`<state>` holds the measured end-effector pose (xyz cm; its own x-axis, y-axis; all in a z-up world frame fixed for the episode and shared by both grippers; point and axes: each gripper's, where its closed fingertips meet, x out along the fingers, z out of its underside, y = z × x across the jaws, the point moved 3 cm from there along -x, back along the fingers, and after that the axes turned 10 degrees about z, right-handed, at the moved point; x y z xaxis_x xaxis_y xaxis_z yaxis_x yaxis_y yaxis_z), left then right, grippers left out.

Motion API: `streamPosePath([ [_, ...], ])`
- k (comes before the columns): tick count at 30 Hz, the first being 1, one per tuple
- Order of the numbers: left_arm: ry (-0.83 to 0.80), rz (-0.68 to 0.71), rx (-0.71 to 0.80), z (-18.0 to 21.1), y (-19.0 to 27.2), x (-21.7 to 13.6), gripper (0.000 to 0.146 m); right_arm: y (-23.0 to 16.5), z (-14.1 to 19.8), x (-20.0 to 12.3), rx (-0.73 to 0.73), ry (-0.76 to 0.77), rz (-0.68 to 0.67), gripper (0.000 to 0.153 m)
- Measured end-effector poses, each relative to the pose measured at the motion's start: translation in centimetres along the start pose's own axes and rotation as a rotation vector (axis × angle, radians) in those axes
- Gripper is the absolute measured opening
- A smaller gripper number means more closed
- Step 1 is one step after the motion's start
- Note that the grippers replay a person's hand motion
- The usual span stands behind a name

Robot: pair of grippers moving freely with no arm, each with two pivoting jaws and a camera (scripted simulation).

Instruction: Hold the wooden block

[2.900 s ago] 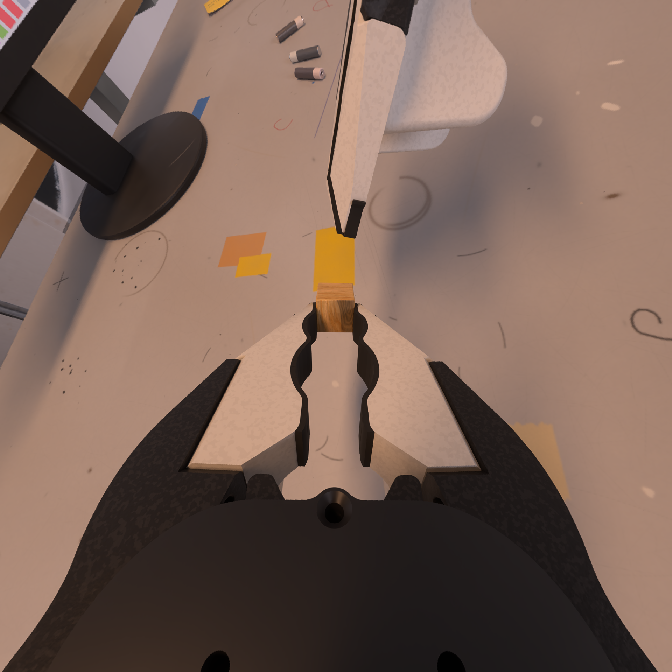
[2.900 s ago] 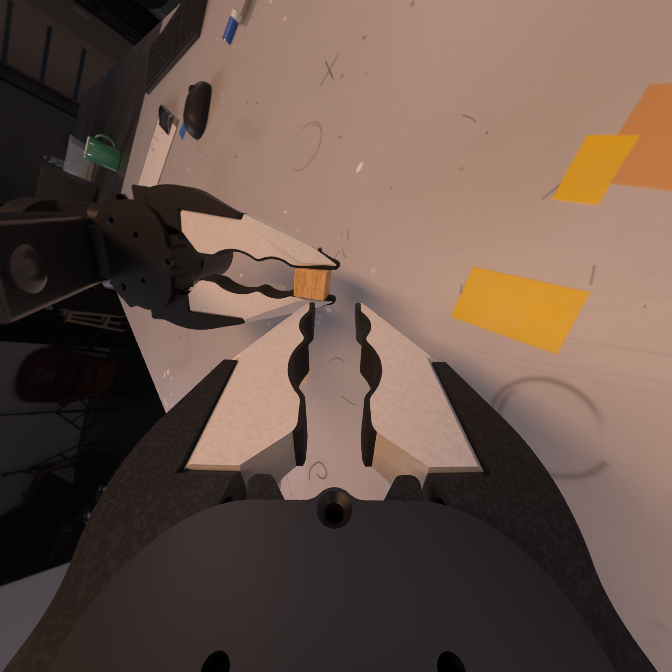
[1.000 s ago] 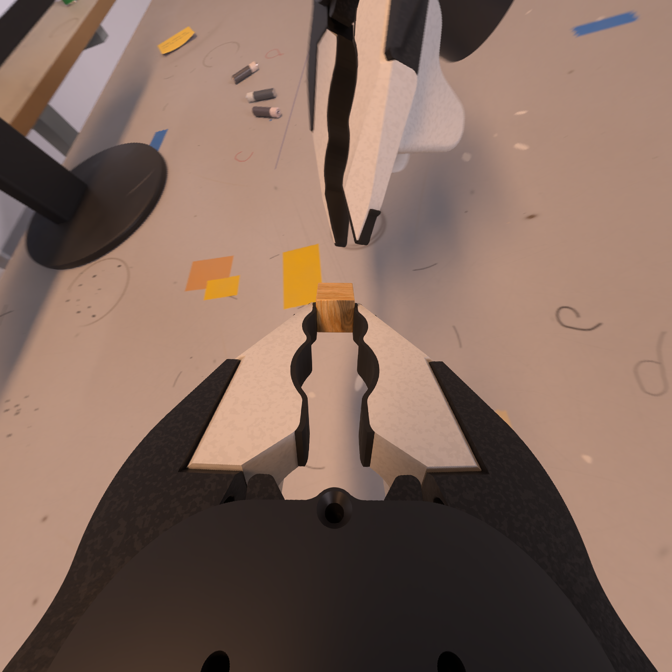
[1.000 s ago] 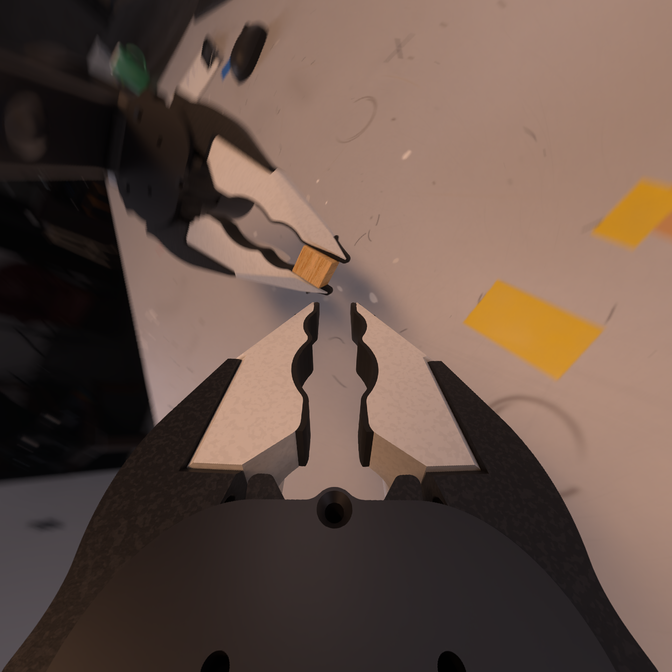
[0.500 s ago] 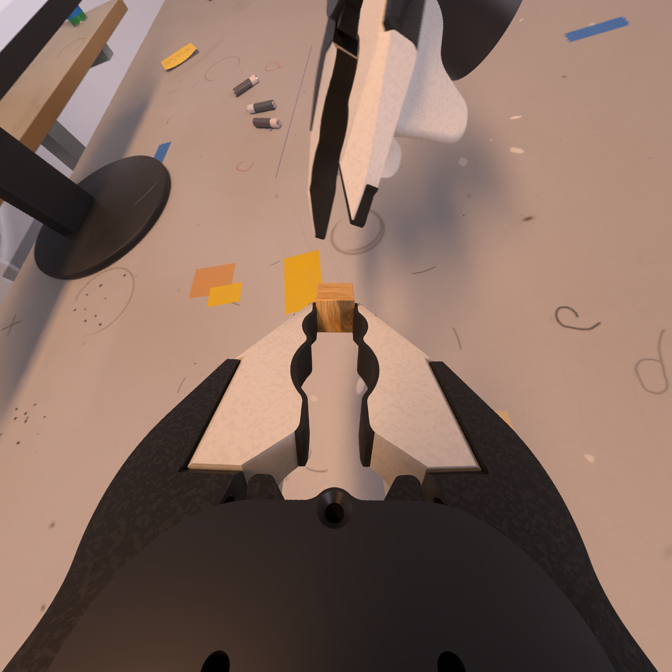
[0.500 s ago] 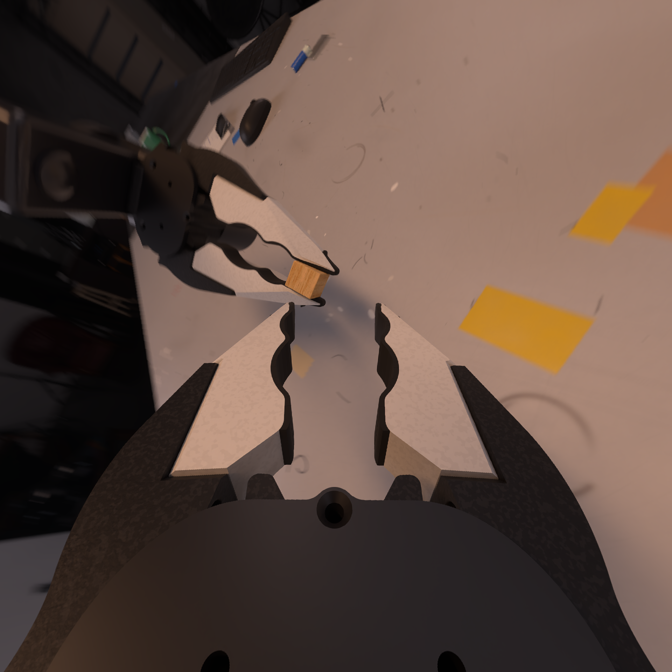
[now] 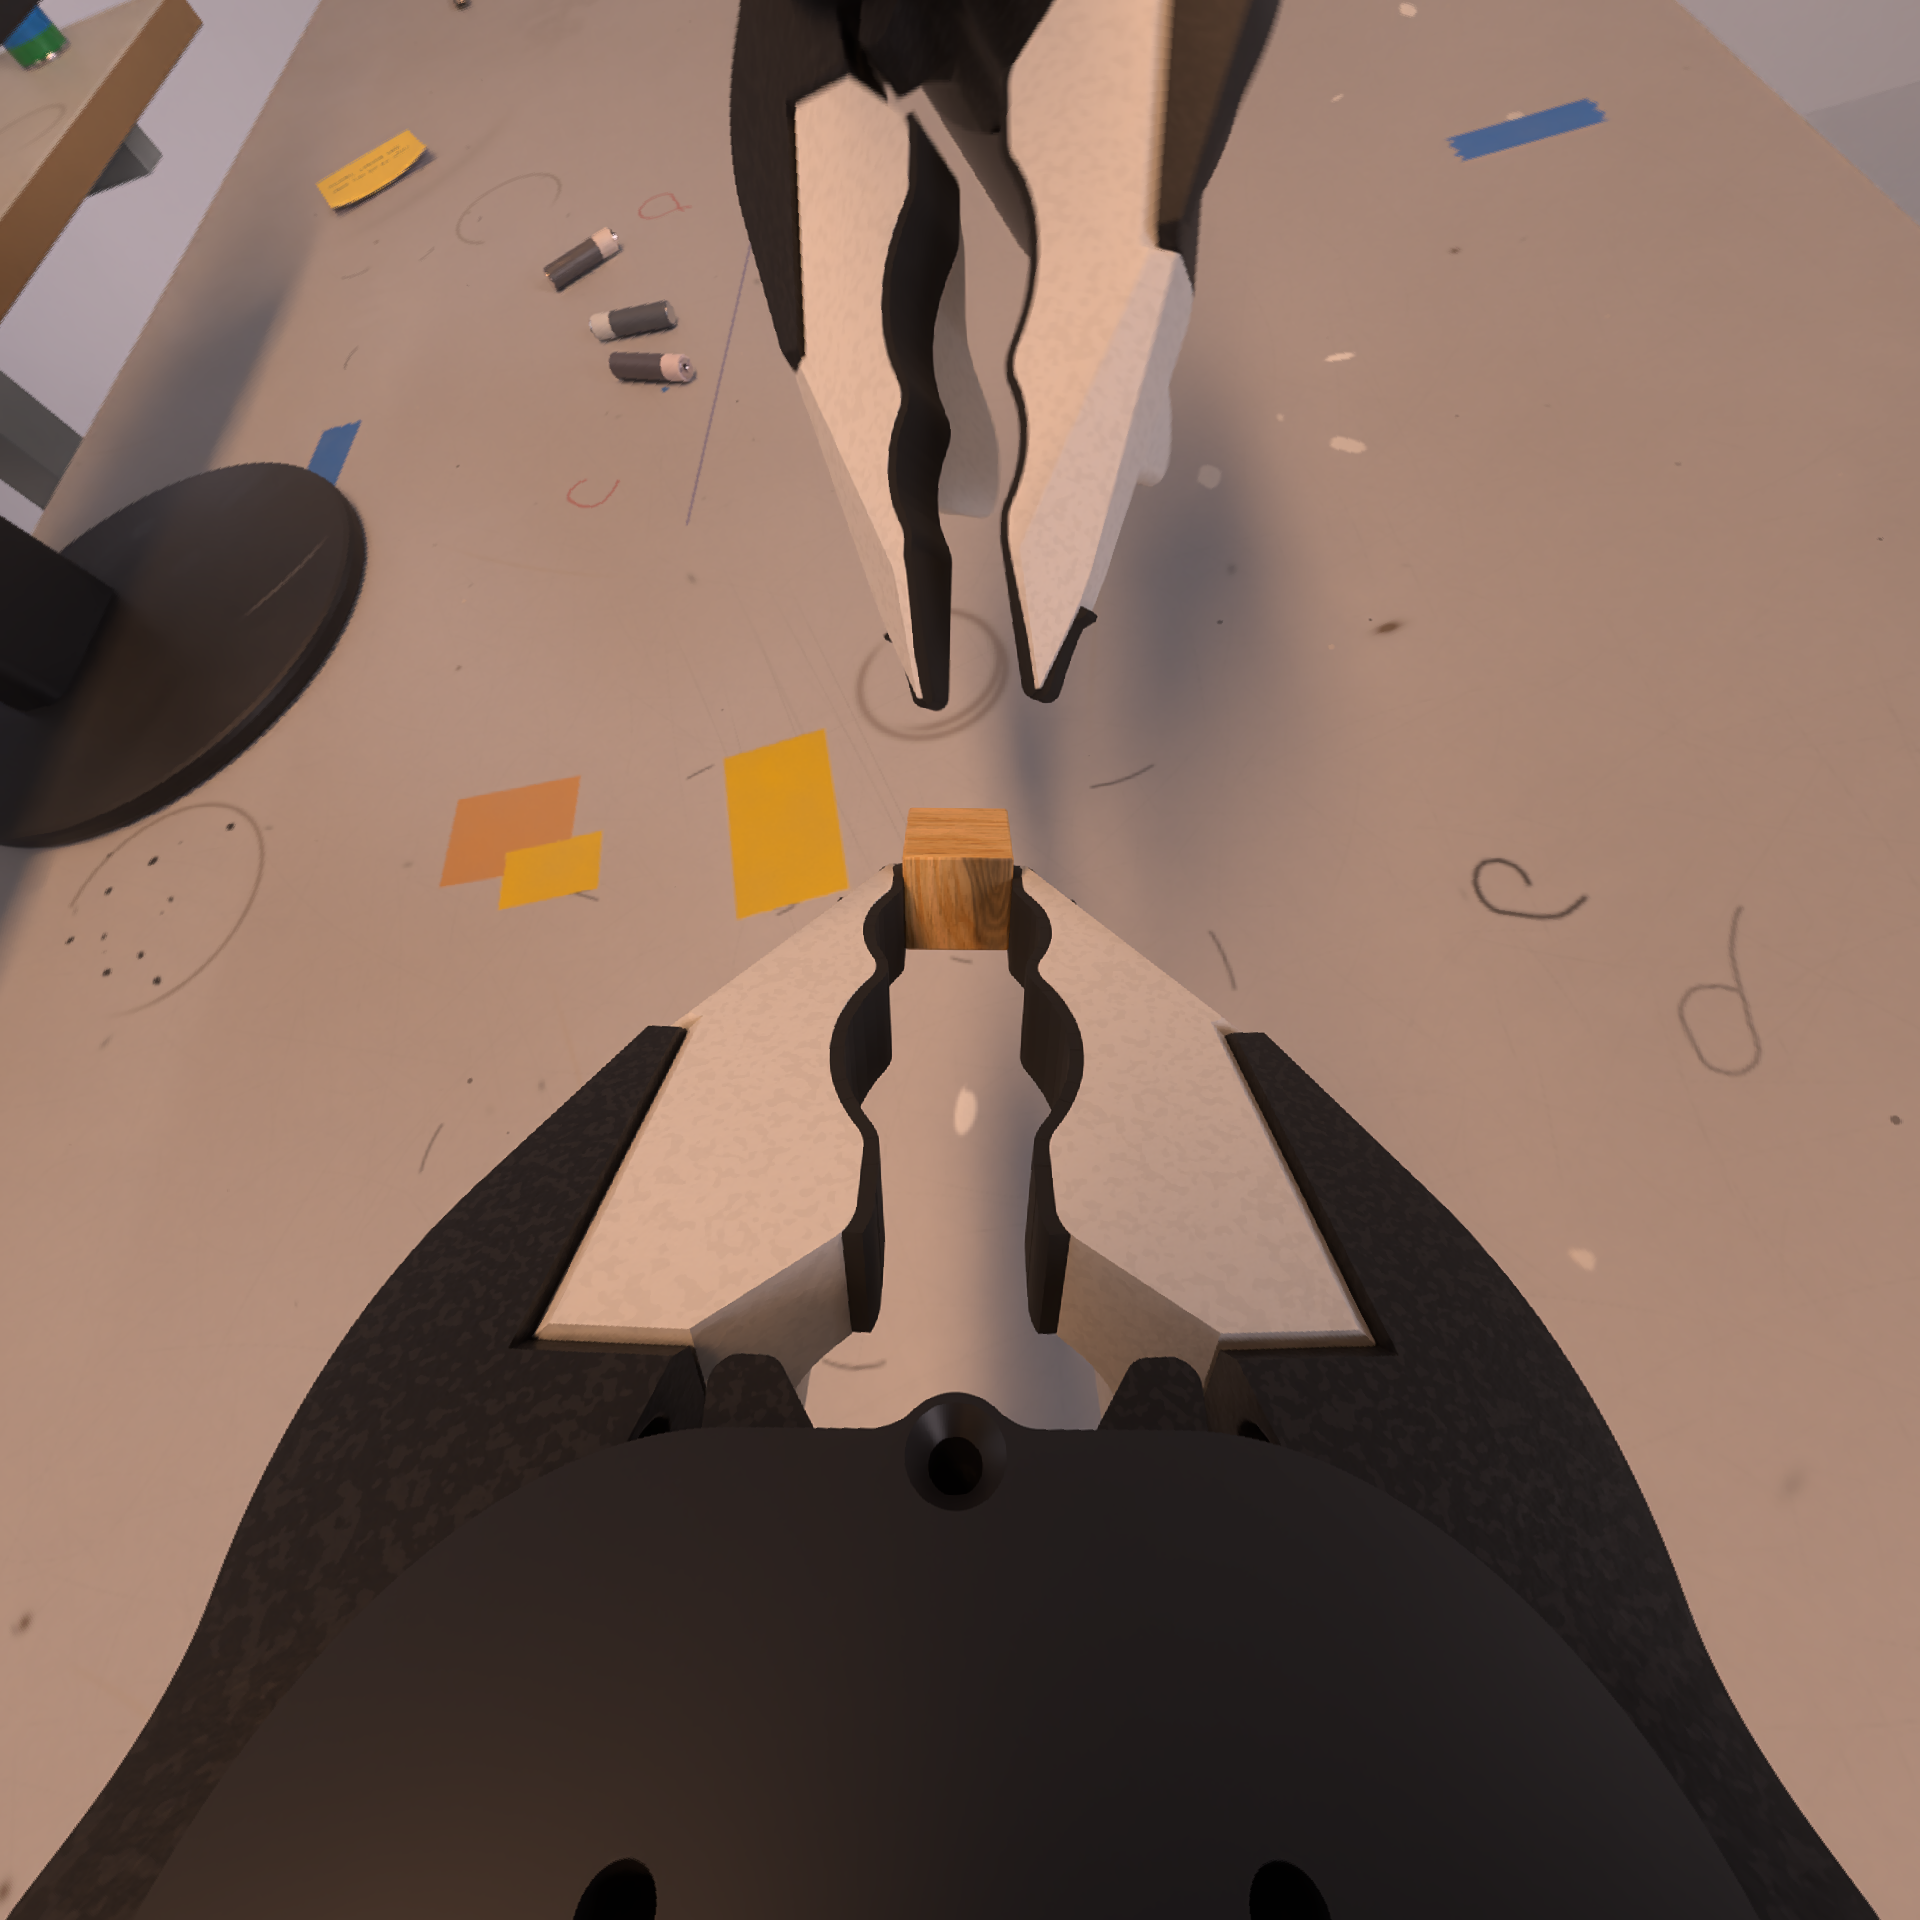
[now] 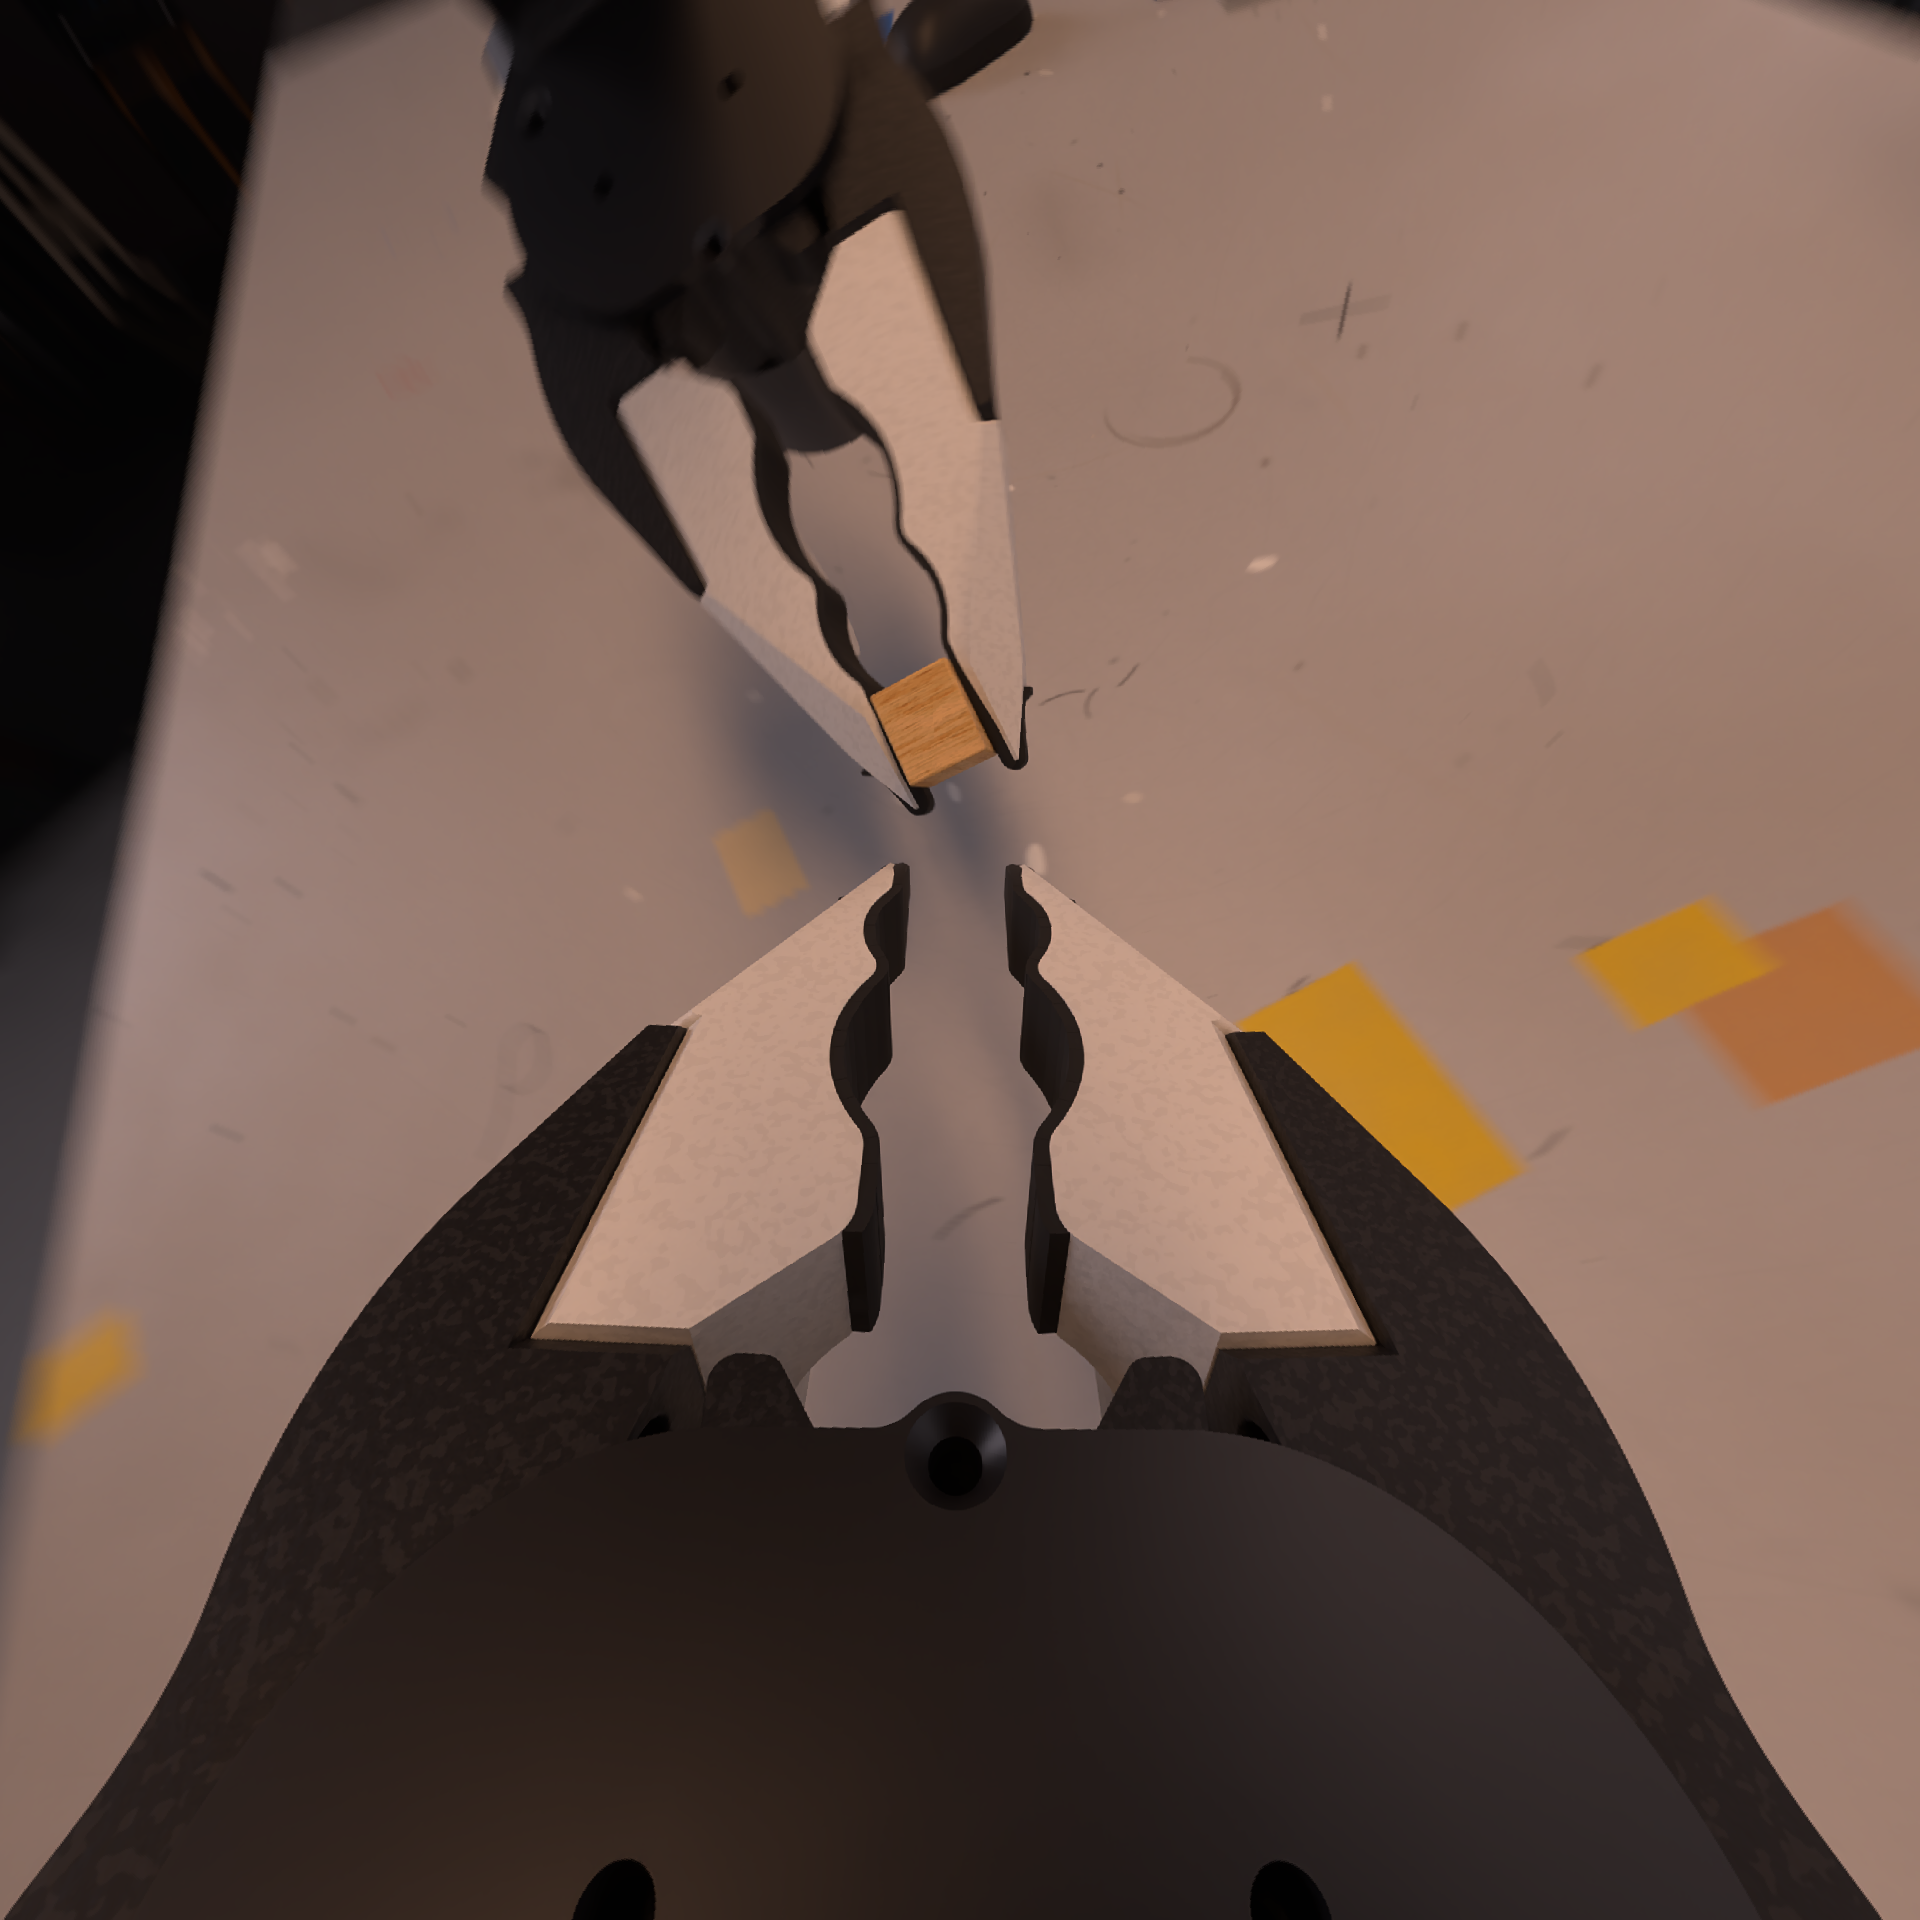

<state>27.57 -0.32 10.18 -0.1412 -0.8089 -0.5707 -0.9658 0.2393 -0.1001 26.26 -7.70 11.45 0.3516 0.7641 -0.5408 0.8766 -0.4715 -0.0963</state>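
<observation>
Showing scribbled tan table (image 7: 1455, 727) with batteries (image 7: 634, 320)

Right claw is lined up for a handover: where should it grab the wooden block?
Judging by its pose, take the wooden block by its protruding front half, on the two free faces, coming head-on opposite the left claw, whose fingertips cover the other two faces.

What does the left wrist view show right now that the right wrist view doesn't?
Only the left wrist view shows three batteries, a blue tape strip, a yellow note and a round black base. Only the right wrist view shows the dark drop past the table edge and the left gripper's black body. Both show the wooden block clamped at the left gripper fingertips, the right gripper open and empty facing it, and the orange patch on the table.
</observation>
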Motion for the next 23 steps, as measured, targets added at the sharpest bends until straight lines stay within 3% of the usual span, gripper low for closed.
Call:
streamPosePath([
  [2,-0.006,-0.003,0.013,0.0,0.1,0.1,0.018,-0.3,0.0,-0.1,-0.161,0.012,0.069,0.018],
  [4,-0.011,-0.019,0.024,0.1,0.0,0.1,0.018,-0.2,-0.2,0.0,-0.136,0.022,0.094,0.018],
  [9,-0.034,-0.078,0.043,0.3,-0.6,0.0,0.018,0.7,-0.3,0.1,0.359,0.057,0.071,0.040],
  [13,-0.047,-0.120,0.063,0.3,-0.9,0.0,0.018,1.2,0.2,-0.1,0.763,0.060,0.012,0.039],
  [15,-0.050,-0.133,0.074,0.3,-0.9,0.0,0.018,1.3,0.8,0.1,0.879,0.016,-0.003,0.037],
  [20,-0.069,-0.138,0.085,0.5,-0.9,0.1,0.018,0.9,0.7,0.5,0.893,0.015,-0.067,0.018],
  [23,-0.061,-0.105,0.070,0.5,-0.7,0.2,0.018,0.8,0.7,0.4,0.679,-0.022,-0.047,0.017],
])
